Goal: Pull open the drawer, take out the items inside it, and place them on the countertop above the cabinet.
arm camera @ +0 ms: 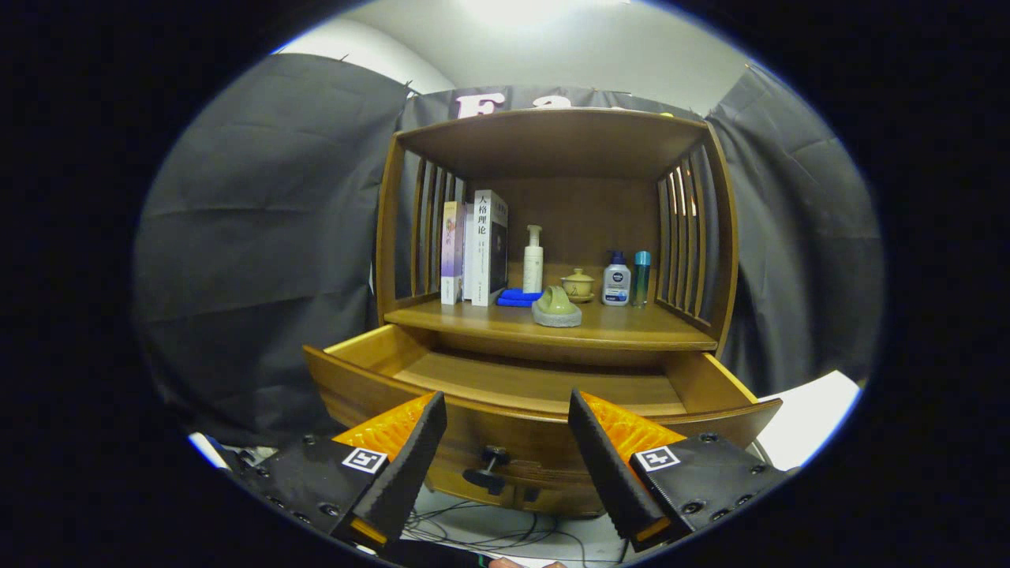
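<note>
While the drawer [544, 379] stands pulled out from the wooden cabinet [552, 237], its bare wooden bottom shows from the left wall across to the right wall, and I can make out no item lying on the part that is visible; the strip behind the front panel is hidden. A dark knob [493, 456] sits on the front panel, a little left of its middle.

On the countertop [631, 327] above the drawer, starting at the left edge, a few books [476, 247] stand upright against the slatted left side. Just right of them a blue cloth [517, 297] lies flat, and behind it, toward the back edge, stands a tall white pump bottle [533, 260]. Near the front edge, about the middle, rests a greenish ceramic piece [556, 308]. Behind it and slightly to the right sits a small lidded cup [578, 285]. Further right stand a white bottle with a dark pump [616, 279] and, just beside it, a slim teal bottle [641, 278], close to the slatted right side.

The gripper [505, 430] hangs in front of the drawer's front panel with its fingers [418, 450] spread wide apart, holding nothing; the knob shows in the gap between them, nearer the left finger. Loose cables [505, 536] trail across the pale floor below the cabinet.
</note>
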`<action>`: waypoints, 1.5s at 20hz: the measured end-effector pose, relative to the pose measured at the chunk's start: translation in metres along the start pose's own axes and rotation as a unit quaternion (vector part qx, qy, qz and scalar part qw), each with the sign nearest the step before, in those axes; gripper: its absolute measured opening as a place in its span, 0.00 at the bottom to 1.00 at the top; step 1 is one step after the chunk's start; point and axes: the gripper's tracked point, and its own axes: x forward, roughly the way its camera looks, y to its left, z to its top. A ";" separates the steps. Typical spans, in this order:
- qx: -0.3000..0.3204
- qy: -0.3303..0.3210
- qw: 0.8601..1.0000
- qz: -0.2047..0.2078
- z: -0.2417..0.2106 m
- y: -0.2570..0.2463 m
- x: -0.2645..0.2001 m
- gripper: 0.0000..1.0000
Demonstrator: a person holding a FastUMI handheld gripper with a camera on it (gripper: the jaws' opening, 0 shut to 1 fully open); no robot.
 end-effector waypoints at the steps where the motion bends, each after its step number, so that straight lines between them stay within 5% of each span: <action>1: -0.008 0.000 1.000 -0.004 -0.005 0.002 0.002 0.98; 14: 0.004 0.025 0.998 -0.054 -0.048 0.004 0.029 1.00; 30: 0.034 0.017 0.996 -0.084 -0.039 -0.001 0.076 0.95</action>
